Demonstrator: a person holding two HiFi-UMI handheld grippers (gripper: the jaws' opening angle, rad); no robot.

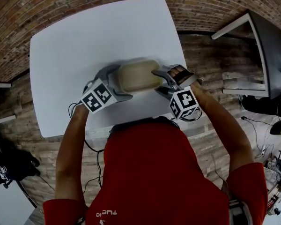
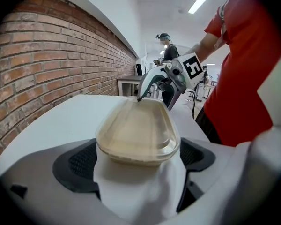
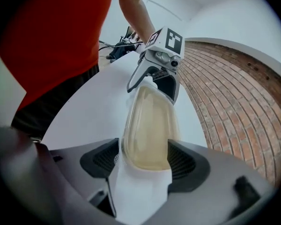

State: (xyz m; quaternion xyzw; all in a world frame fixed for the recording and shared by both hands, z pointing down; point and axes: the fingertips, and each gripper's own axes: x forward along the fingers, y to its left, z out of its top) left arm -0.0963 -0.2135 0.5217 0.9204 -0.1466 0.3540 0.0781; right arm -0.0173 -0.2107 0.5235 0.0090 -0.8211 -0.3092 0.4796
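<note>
I have my left gripper (image 1: 115, 82) and right gripper (image 1: 161, 80) facing each other, fingers clamped on opposite ends of the tub (image 1: 138, 76). Its long axis runs left-right between them, over the desk (image 1: 84, 41).

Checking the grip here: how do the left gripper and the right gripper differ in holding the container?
The left gripper takes the beige container at its left end, the right gripper at its right end. The left gripper sits level, jaws flanking its sides; the right gripper is rolled, one jaw over its top. Both are shut on it.
</note>
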